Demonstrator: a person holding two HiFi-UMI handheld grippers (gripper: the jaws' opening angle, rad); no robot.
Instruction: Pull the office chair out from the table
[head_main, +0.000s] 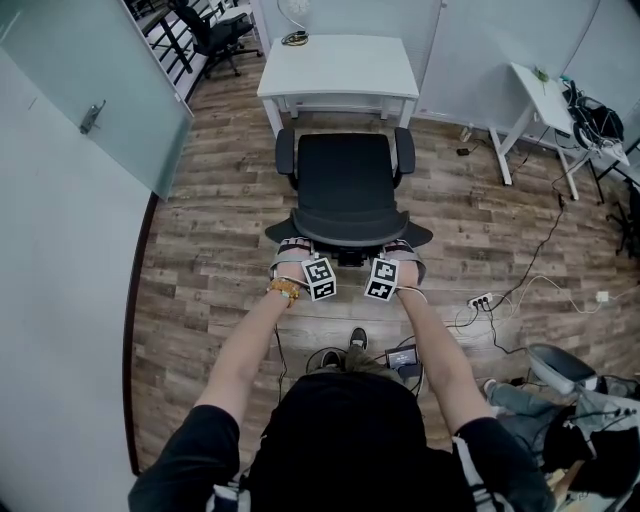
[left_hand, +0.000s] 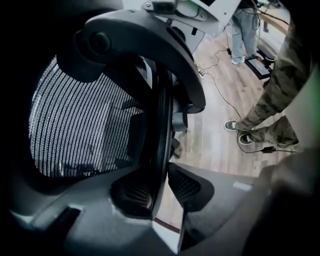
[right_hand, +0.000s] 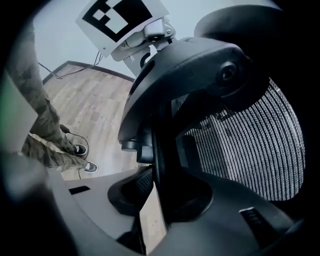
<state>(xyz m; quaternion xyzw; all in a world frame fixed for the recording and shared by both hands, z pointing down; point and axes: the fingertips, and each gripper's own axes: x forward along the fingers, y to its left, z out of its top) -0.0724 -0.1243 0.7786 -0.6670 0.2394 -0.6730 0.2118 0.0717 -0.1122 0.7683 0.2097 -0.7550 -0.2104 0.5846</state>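
One wood floor (head_main: 200, 230), underlying all. One white table (head_main: 340, 65), at 12 o'clock, its near edge just beyond the seat front. One office chair (head_main: 345, 175), black mesh, facing 12 o'clock, seat mostly clear of the table; its backrest rim (head_main: 348, 232) runs 9 to 3 on the 6 o'clock side. One left gripper (head_main: 292, 250) and one right gripper (head_main: 400, 250), each clamped on that rim and equally near. The chair lies toward 12 o'clock, so the pull likely runs toward 6.

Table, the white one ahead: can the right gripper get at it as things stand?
Probably not. The right gripper is clamped on the back of the chair, and that chair stands squarely between it and the table, blocking the straight path.
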